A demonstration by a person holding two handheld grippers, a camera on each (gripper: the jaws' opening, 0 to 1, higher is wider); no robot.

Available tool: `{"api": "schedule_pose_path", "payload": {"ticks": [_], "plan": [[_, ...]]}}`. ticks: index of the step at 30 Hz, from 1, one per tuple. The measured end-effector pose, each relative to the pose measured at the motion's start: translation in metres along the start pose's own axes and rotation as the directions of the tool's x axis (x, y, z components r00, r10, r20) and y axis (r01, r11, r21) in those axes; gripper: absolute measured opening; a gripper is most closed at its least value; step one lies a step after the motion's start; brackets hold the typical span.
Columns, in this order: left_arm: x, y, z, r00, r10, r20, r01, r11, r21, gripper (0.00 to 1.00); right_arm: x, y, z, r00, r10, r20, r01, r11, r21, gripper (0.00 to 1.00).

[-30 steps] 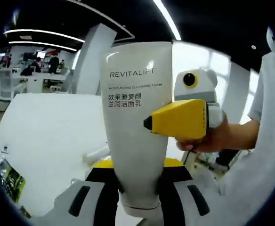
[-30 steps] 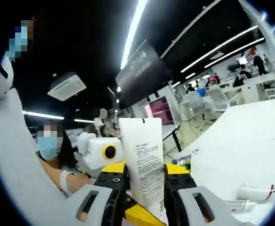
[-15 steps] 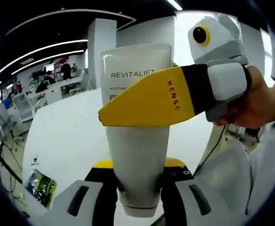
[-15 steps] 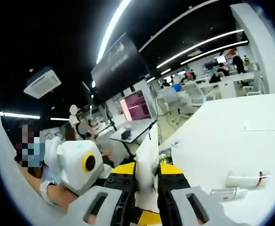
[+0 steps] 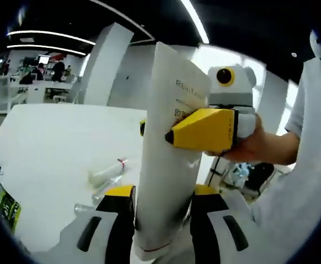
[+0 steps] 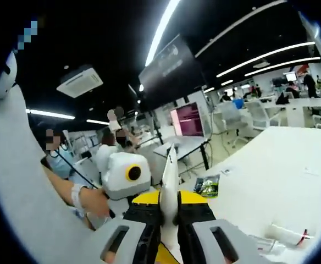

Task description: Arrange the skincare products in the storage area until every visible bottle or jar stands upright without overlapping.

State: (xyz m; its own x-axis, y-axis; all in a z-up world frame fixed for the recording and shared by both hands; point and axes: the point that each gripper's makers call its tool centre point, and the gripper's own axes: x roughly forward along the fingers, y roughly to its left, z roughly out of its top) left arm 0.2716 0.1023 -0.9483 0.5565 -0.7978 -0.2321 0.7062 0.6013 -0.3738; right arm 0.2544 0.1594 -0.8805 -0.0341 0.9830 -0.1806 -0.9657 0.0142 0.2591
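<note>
So the big white table (image 5: pixel 50 137) is mostly bare, tons of room to pass over the far and left side. What's in the way: a small white tube with a red band (image 5: pixel 108 171) lying flat near the middle, a clear bottle (image 5: pixel 89 209) just in front of it, and a green-and-black packet (image 5: pixel 5 202) at the left edge. Right up front, the tall white squeeze tube (image 5: pixel 169 165) blocks the centre, with the right tool (image 5: pixel 155 132) clamped across it. Both tools are busy pinching that tube.
</note>
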Motion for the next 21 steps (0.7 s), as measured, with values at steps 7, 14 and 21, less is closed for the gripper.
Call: {"api": "schedule_pose_path", "payload": {"ticks": [7, 14, 21], "plan": [[0.006, -0.025, -0.007, 0.987, -0.159, -0.041, 0.16, 0.987, 0.021, 0.26, -0.003, 0.018, -0.01, 0.986, 0.151, -0.065, -0.153, 0.988, -0.028, 0.02], [0.01, -0.035, -0.004, 0.98, -0.193, -0.048, 0.196, 0.976, 0.09, 0.19, -0.01, 0.017, -0.01, 0.981, 0.189, -0.041, -0.189, 0.982, 0.004, 0.05], [0.018, -0.022, 0.007, 0.994, -0.104, -0.021, 0.106, 0.991, 0.086, 0.13, -0.01, -0.004, -0.001, 0.998, 0.054, 0.013, -0.054, 0.998, 0.013, 0.15]]}}
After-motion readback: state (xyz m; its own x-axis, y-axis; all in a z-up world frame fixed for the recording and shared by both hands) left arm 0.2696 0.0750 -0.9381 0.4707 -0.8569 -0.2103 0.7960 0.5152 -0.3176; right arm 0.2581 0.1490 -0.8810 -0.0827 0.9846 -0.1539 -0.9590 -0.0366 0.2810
